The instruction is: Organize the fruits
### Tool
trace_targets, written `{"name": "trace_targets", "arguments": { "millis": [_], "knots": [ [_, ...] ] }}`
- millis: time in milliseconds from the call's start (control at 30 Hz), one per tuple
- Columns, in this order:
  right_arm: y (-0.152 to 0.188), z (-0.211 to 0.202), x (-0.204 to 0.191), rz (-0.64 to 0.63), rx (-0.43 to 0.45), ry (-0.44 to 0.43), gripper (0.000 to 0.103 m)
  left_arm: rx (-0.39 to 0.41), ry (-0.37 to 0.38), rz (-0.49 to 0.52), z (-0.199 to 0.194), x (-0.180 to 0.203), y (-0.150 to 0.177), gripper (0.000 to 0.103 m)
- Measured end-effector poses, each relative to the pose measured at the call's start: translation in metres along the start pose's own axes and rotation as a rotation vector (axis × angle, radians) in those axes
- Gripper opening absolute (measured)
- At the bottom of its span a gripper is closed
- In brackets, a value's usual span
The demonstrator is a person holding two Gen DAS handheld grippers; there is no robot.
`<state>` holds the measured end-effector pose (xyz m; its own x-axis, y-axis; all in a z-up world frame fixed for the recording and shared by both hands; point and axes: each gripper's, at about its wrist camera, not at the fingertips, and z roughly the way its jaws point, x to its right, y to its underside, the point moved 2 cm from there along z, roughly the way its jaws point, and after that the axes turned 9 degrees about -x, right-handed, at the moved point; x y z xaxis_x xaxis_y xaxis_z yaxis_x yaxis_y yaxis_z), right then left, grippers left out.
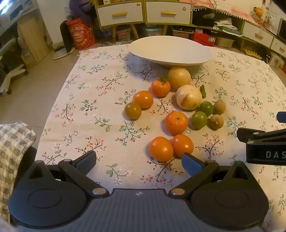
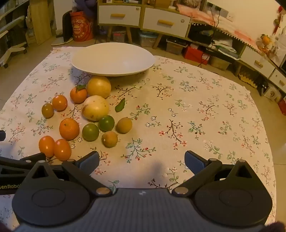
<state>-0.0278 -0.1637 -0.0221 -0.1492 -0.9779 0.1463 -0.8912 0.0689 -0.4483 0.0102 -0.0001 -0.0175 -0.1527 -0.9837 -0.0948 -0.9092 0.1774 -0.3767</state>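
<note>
A wide white bowl (image 1: 169,50) stands empty at the far side of the flowered tablecloth (image 1: 100,110); it also shows in the right wrist view (image 2: 112,58). Several fruits lie loose in front of it: two pale yellow ones (image 1: 179,77), orange ones (image 1: 176,122), two green ones (image 1: 199,120) and two brown ones (image 1: 216,121). My left gripper (image 1: 139,160) is open and empty, just short of two orange fruits (image 1: 160,149). My right gripper (image 2: 142,159) is open and empty over bare cloth, right of the fruits (image 2: 69,128).
A loose green leaf (image 2: 120,105) lies on the cloth. A checked cloth (image 1: 14,142) hangs at the table's left edge. Low cabinets with drawers (image 1: 143,13) and boxes stand behind the table. A red bag (image 1: 81,34) stands on the floor.
</note>
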Motion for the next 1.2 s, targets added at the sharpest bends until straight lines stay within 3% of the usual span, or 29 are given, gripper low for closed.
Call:
{"name": "trace_targets", "arguments": {
  "millis": [1200],
  "knots": [
    [0.0020,-0.0033,-0.0045,-0.013,0.005,0.025,0.102,0.004,-0.003,0.006,-0.0042,0.0019,0.0022,0.089]
  ]
}}
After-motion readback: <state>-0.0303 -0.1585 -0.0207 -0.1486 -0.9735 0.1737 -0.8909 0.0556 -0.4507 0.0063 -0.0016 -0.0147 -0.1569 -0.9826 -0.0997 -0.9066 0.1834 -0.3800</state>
